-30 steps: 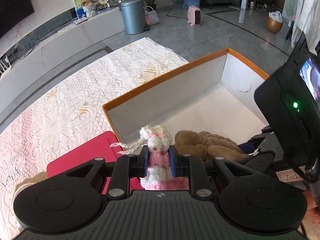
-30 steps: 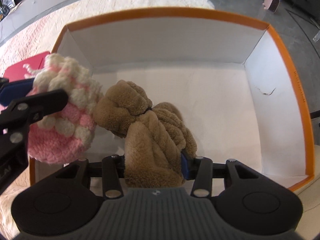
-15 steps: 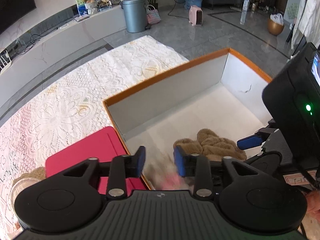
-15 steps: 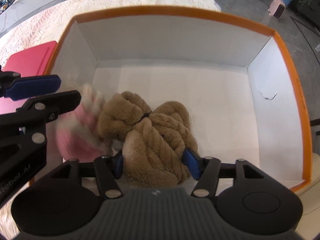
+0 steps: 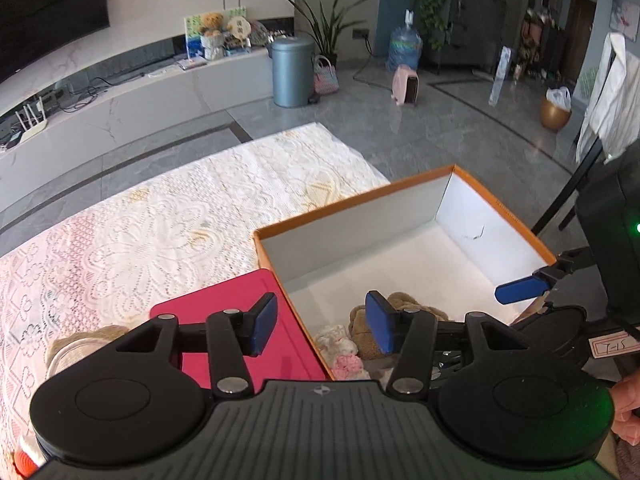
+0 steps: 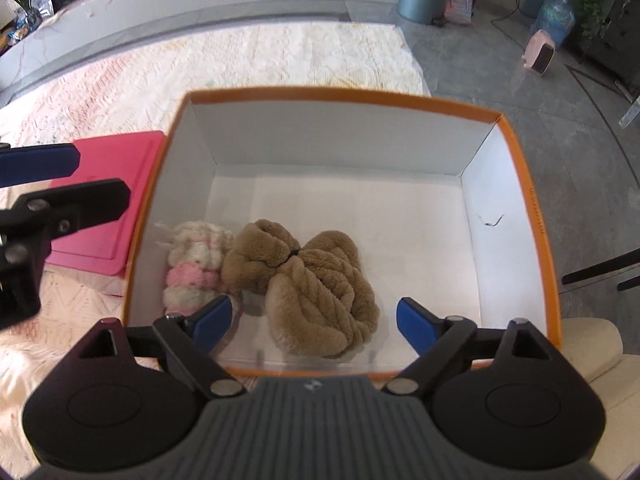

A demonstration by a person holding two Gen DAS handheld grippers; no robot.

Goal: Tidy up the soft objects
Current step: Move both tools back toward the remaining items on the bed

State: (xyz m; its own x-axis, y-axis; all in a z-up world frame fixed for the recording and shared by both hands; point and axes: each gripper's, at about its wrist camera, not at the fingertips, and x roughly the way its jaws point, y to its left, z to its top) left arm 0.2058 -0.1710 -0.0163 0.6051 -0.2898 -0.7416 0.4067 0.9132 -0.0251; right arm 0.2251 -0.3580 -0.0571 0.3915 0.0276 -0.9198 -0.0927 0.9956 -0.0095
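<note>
An orange-rimmed white box [image 6: 532, 216] [image 5: 360, 205] stands on the lace cloth. Inside it, near the front left, lie a pink-and-white knitted piece [image 6: 194, 266] [image 5: 340, 350] and a brown plush bundle [image 6: 312, 280] [image 5: 400, 312], side by side and touching. My right gripper [image 6: 314, 322] is open and empty, above the box's front edge with the brown bundle between and below its pads. My left gripper [image 5: 322, 330] is open and empty, above the box's left wall; its fingers [image 6: 64, 204] show at the left of the right wrist view.
A flat pink-red lid or tray [image 6: 108, 204] [image 5: 224, 300] lies against the box's left side. A beige plush thing [image 5: 80, 344] lies at the table's near left. The lace cloth [image 5: 160, 224] stretches beyond. A cream cushion [image 6: 592, 344] is right of the box.
Both grippers opened and pulled up and back. The knitted piece dropped from the left gripper and the brown bundle from the right; both now lie in the box.
</note>
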